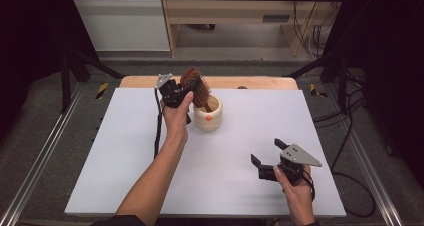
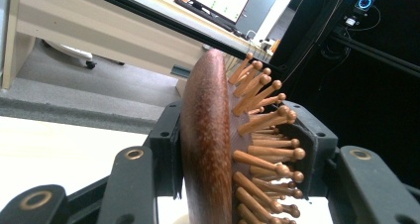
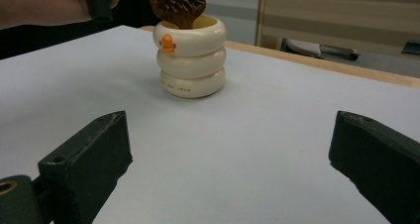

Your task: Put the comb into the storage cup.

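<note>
A brown wooden hairbrush [image 1: 192, 79] with peg bristles stands tilted, its handle down inside a cream ringed cup [image 1: 209, 118] at the back middle of the white mat. My left gripper [image 1: 191, 89] is shut on the brush head. In the left gripper view the jaws press the brush [image 2: 208, 149] from its back and its bristle side. My right gripper [image 1: 266, 151] rests open near the front right of the mat, nothing between its jaws. In the right gripper view, the open right gripper [image 3: 233, 149] faces the cup [image 3: 190, 65] and the brush [image 3: 178, 3] a short way off.
The white mat [image 1: 125, 161] covers a wooden table [image 1: 260, 82], whose back edge shows behind the cup. Black frame bars and cables [image 1: 345, 116] run along both sides. Wooden furniture [image 1: 225, 11] stands beyond the table.
</note>
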